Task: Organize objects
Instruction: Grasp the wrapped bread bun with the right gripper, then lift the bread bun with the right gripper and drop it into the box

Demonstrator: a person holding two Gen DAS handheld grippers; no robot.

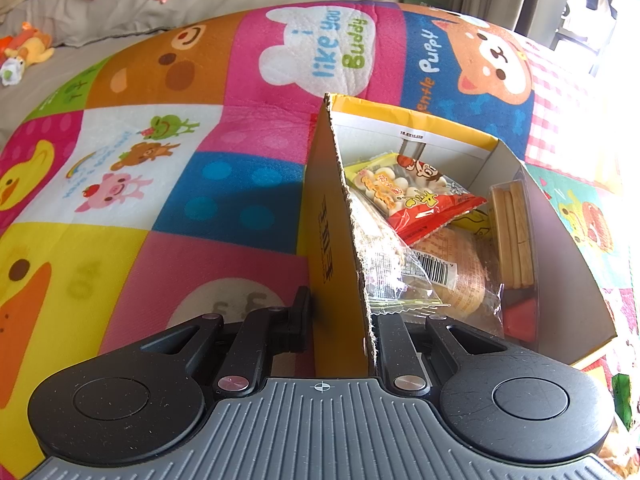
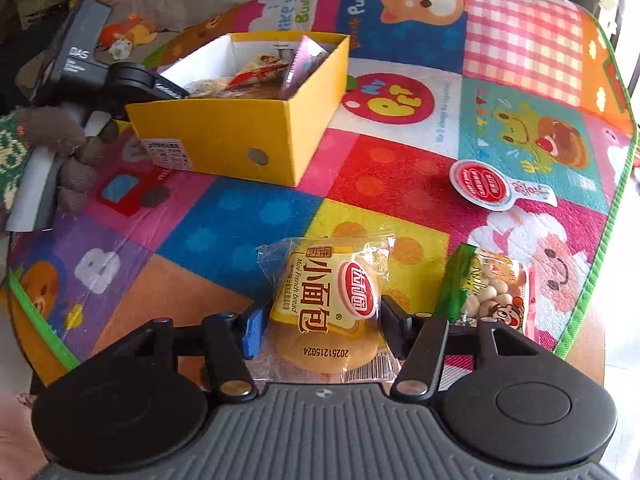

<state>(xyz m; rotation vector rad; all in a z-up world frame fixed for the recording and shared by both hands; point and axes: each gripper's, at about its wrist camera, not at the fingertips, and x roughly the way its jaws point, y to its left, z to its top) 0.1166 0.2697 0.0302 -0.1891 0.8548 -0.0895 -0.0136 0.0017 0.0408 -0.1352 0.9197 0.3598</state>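
Note:
A yellow cardboard box (image 1: 328, 216) stands on the colourful play mat; it also shows in the right wrist view (image 2: 224, 132). It holds several snack packets, among them a red-and-yellow biscuit bag (image 1: 416, 196) and a clear pack of stick biscuits (image 1: 514, 236). My left gripper (image 1: 340, 320) is shut on the box's near wall, one finger outside and one inside. My right gripper (image 2: 324, 320) straddles a yellow mini French bread packet (image 2: 324, 304) lying on the mat, fingers close on both sides; whether they press it is unclear.
A green-and-red snack bag (image 2: 488, 292) lies just right of the bread. A round red-lidded cup (image 2: 484, 184) sits further right. The left gripper and a gloved hand (image 2: 72, 152) are at the box's left. Plush toys (image 1: 28, 48) lie beyond the mat.

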